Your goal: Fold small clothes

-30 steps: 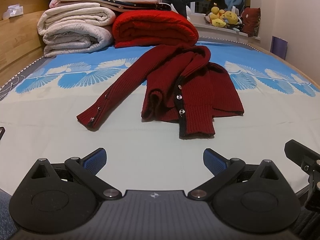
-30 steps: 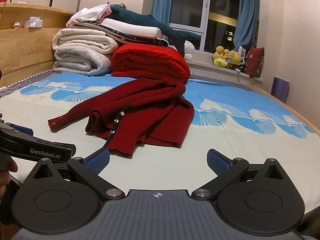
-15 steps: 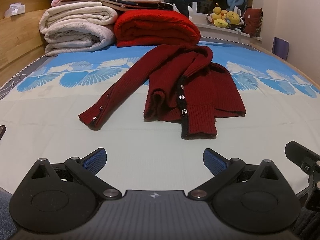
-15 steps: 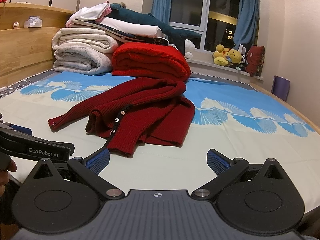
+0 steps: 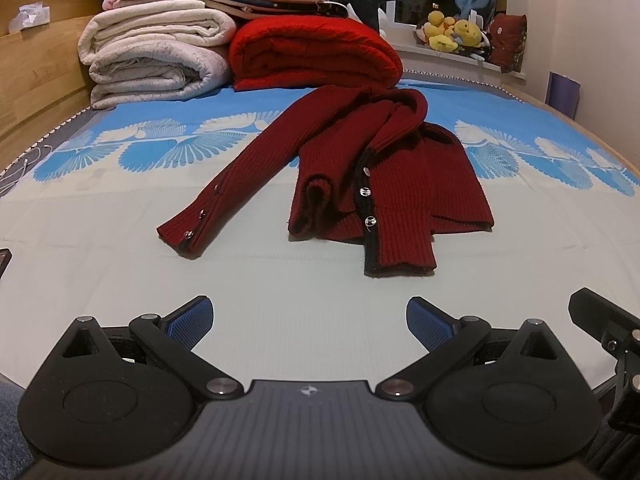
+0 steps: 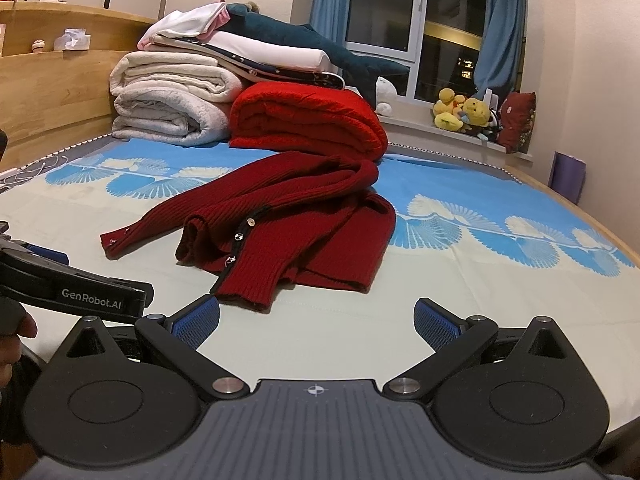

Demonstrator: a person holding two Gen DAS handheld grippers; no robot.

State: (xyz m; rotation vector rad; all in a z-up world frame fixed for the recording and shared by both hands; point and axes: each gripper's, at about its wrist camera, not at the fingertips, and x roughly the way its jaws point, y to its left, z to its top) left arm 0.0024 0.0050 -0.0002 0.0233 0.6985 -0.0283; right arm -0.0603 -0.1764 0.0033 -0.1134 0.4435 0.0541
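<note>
Bedsheet [image 5: 312,280], pale with blue fans, fills both views. Left gripper [image 5: 308,316] and right gripper [image 6: 316,320] gape wide, empty. Mid-frame lies a crumpled dark red cardigan [image 5: 384,184], apparently untouched; folded blankets [image 6: 304,124] behind.

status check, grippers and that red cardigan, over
Left gripper and right gripper both open, empty, short of the garment. Dark red cardigan crumpled on the bed, one sleeve stretched out. Nothing blocking the approach.
</note>
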